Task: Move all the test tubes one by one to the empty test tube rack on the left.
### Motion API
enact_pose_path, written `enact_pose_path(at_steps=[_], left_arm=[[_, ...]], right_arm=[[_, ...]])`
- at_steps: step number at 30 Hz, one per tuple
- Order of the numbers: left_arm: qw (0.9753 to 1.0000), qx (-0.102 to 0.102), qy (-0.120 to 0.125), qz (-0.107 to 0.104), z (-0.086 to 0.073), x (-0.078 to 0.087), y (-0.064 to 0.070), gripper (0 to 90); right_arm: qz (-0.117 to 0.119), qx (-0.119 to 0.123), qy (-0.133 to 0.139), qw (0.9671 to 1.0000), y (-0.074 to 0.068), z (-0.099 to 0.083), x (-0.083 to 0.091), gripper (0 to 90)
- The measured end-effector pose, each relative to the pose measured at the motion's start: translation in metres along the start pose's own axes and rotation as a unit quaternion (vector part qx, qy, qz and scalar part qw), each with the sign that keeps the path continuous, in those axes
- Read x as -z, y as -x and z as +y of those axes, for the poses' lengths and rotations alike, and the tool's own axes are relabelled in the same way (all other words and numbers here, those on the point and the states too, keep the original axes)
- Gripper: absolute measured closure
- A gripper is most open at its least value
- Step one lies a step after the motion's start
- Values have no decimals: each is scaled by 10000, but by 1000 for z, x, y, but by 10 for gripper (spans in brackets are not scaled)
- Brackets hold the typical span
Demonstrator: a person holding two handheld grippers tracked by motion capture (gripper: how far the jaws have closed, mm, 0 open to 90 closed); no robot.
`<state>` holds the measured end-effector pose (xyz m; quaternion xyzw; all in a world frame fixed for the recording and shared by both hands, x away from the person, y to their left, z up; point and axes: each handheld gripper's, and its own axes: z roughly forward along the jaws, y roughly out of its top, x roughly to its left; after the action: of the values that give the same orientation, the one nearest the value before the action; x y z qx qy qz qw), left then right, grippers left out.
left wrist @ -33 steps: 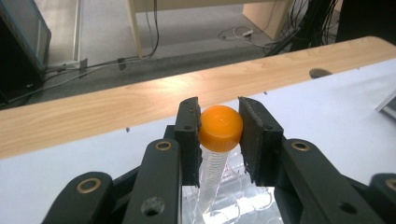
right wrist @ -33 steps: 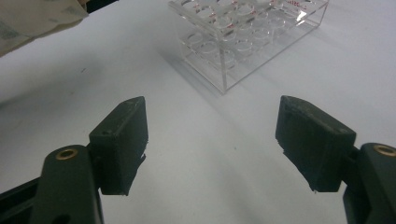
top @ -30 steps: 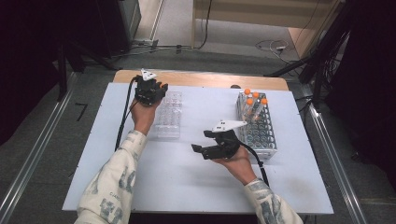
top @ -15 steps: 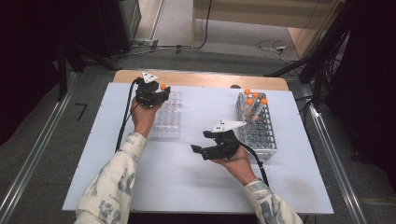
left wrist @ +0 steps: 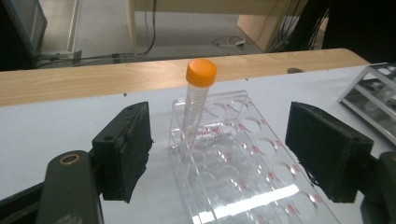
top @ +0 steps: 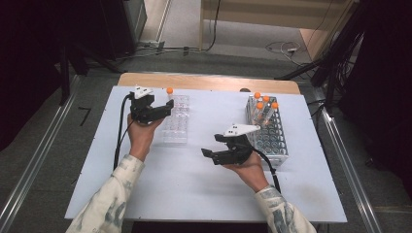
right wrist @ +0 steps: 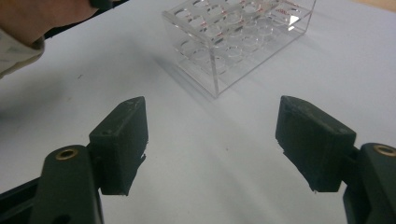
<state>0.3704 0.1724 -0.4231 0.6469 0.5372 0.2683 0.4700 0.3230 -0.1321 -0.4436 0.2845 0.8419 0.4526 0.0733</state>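
The tube [left wrist: 198,105] with the orange cap stands slightly tilted in a far corner hole of the clear rack [top: 176,119], which rests on the white surface [top: 204,189]. The left gripper [left wrist: 219,149] sits just short of the tube at the rack's near-left side, jaws spread wide on either side of the rack and holding nothing. The right gripper [top: 214,148] hovers over the surface well apart from the clear rack, between it and the metal rack [top: 272,136], jaws wide open and empty.
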Motion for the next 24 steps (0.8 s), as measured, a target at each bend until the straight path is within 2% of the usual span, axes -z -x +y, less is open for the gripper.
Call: enact_pose_path(at_steps=[2, 5, 9, 12, 15, 19, 24], left_arm=[[10000, -45, -9, -14, -5, 8, 2, 223], [9997, -166, -194, -2, -12, 17, 5, 199], [9999, -109, -92, -55, -20, 30, 5, 188], [9998, -204, -76, -10, -21, 36, 6, 180], [9999, -117, -20, -93, -22, 42, 5, 177], [9999, -150, 21, -61, -24, 47, 6, 176], [9998, -169, -58, -64, -27, 46, 4, 157]], right_arm=[[-35, 5, 18, 10000, 0, 0, 2, 239], [-123, 42, 37, 9999, 1, 1, 6, 239], [-207, 13, 91, 9997, 4, 1, 14, 238], [-275, 8, 137, 9995, 6, 1, 21, 239], [-369, -8, 195, 9991, 8, 1, 30, 238], [-516, -120, 300, 9981, 16, -1, 43, 240], [-725, -260, 419, 9962, 32, -4, 60, 246]])
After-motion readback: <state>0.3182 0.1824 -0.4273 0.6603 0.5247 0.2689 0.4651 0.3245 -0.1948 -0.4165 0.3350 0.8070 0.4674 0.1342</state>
